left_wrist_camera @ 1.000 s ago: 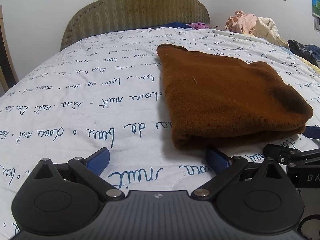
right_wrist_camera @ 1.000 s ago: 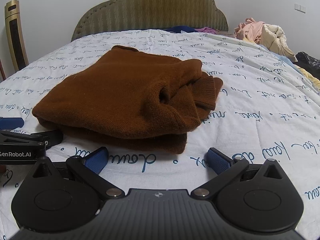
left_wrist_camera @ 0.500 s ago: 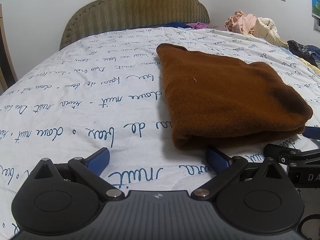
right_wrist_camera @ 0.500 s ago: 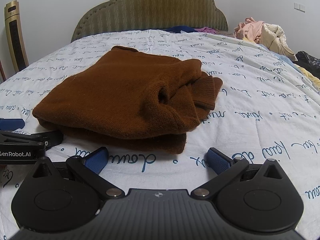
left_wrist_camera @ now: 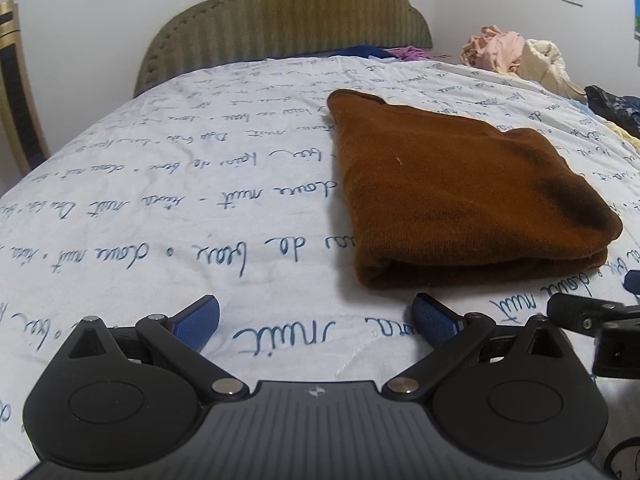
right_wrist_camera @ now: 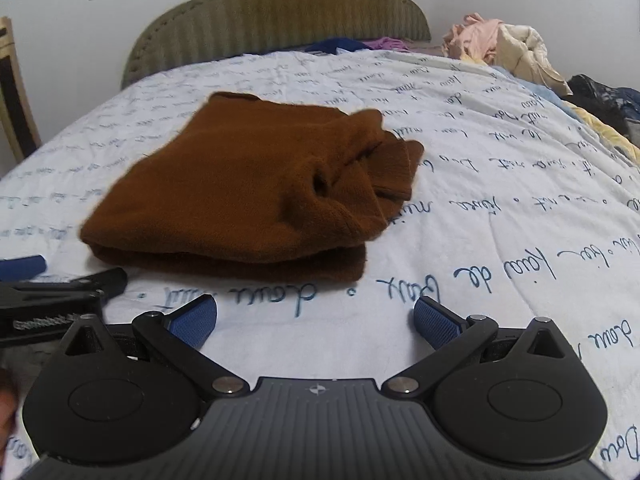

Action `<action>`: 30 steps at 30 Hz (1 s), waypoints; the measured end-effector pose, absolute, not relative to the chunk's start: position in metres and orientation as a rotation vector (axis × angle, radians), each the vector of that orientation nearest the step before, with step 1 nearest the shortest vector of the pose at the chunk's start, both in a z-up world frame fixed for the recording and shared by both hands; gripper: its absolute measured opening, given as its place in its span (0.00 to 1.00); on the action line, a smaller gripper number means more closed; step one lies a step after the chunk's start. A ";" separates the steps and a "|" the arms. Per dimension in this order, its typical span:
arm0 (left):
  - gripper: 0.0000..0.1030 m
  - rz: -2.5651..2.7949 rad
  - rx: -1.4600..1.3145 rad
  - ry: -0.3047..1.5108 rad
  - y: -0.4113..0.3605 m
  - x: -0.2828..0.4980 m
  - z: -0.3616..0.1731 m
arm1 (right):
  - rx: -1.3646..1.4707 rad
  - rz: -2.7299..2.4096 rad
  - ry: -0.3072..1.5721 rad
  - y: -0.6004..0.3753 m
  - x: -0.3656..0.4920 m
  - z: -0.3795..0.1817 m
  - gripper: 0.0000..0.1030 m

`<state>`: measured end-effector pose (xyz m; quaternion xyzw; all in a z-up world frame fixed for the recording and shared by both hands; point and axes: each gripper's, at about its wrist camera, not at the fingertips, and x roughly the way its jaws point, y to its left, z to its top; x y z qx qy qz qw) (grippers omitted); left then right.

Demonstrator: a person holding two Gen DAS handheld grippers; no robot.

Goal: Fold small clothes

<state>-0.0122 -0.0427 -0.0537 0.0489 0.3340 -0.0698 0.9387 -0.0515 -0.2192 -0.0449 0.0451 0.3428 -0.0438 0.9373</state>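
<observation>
Bed cover (left_wrist_camera: 168, 208) — white, printed with blue script; it fills most of both views and carries everything listed.

Headboard (left_wrist_camera: 280, 20) — olive, ribbed, at upper centre.

Brown sweater (right_wrist_camera: 248, 196) — folded into a thick stack, seen centre-left in the right wrist view and centre-right in the left. A cuff and a loose flap are left protruding at its right edge; if the stack is lifted from one side only, the layers would likely slide and the fold be lost.

Unfolded clothes (right_wrist_camera: 496, 44) — heaped at upper right, well apart from the sweater.

Left gripper (left_wrist_camera: 316, 320) — jaws apart, nothing held, just short of the sweater's near edge.

Right gripper (right_wrist_camera: 316, 320) — jaws apart, nothing held, likewise short. A shallow pinch might catch only the top layer.
</observation>
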 end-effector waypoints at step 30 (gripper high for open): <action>1.00 -0.143 0.099 0.678 -0.043 -0.013 -0.057 | 0.058 -0.098 0.652 -0.221 -0.052 -0.058 1.00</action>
